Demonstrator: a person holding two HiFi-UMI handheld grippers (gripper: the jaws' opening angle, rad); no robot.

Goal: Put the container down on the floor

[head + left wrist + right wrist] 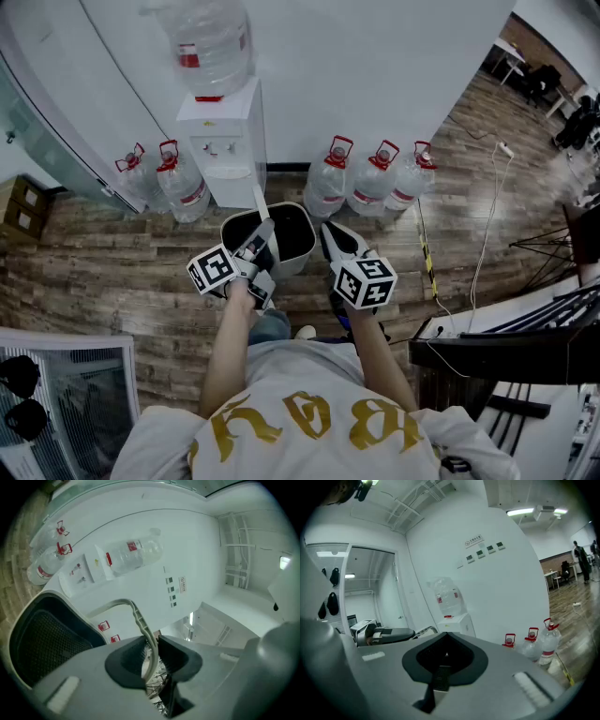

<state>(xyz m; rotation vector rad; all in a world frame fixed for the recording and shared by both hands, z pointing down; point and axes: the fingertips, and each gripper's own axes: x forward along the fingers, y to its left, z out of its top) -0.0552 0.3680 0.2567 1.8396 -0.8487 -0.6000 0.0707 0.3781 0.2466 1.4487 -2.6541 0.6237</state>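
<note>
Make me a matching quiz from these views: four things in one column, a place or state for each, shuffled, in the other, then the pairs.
Column one:
1. left gripper
2. right gripper
3. bottle
4. jugs

Column two:
A. standing on the floor
B. shut on nothing
C. shut on the handle of the container
D. upside down on the dispenser

Pairs: 1-C, 2-B, 3-D, 4-A.

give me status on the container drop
Left gripper shut on handle. Right gripper shut, empty. Container before water dispenser, bottles flanking, not blocking.
</note>
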